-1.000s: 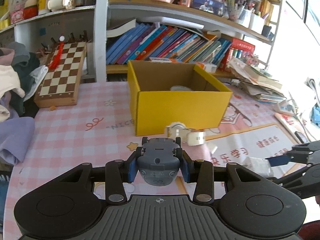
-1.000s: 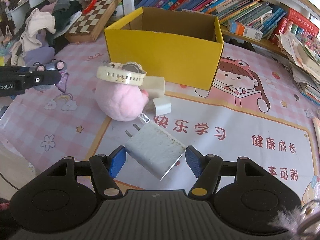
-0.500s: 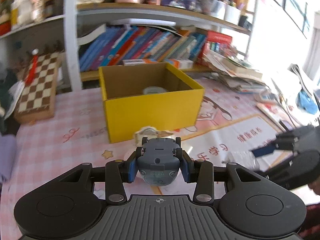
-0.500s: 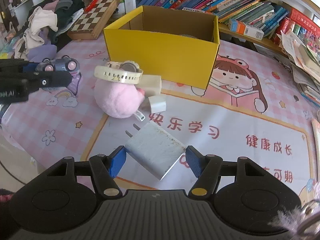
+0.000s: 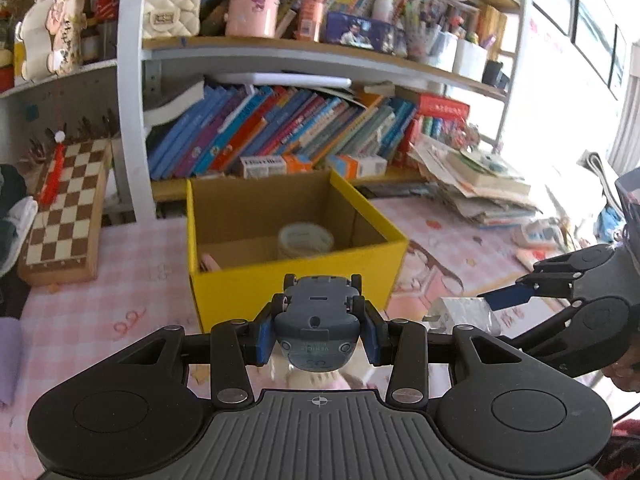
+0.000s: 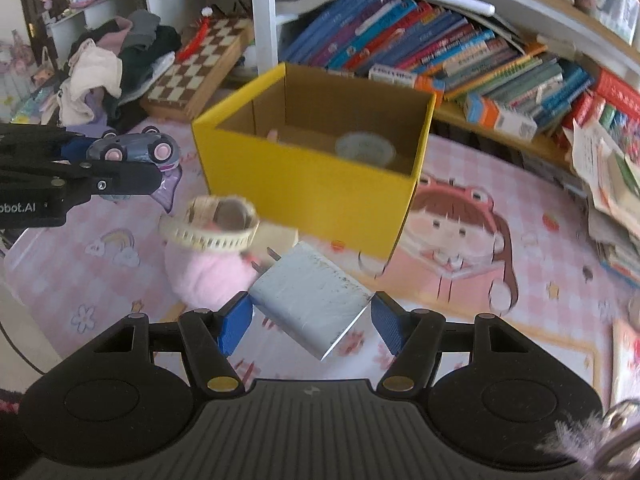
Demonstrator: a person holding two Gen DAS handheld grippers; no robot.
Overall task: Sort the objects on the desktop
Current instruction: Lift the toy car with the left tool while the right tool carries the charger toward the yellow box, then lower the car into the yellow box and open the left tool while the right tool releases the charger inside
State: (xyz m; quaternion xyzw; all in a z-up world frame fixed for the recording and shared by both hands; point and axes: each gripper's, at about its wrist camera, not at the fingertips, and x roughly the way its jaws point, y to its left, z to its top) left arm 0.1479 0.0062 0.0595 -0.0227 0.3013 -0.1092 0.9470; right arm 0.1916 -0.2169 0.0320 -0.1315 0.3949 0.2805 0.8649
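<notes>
Right now the left gripper [image 5: 318, 330] holds a little blue-gray toy car [image 5: 318, 326] squeezed between its blue pads. The car is upside down, with its pink wheels up, and its long side points away from the camera toward the yellow box [image 5: 296, 280]. It hangs in the air just in front of the box's near wall. The right gripper [image 6: 310, 322] holds a white charger [image 6: 310, 300] by two of its corners, so the block sits tilted like a diamond. Its two metal prongs point up and to the left, toward a pink fluffy ball [image 6: 208, 276] on the surface. A cream watch [image 6: 212, 226] lies on top of that ball, and it looks blurry. The box is open at the top, with a round roll of tape [image 6: 365, 147] on its floor. A chessboard [image 5: 66, 216] rests behind on the pink checked surface [image 5: 120, 280], and books [image 5: 280, 128] lean in a row on the shelf.
</notes>
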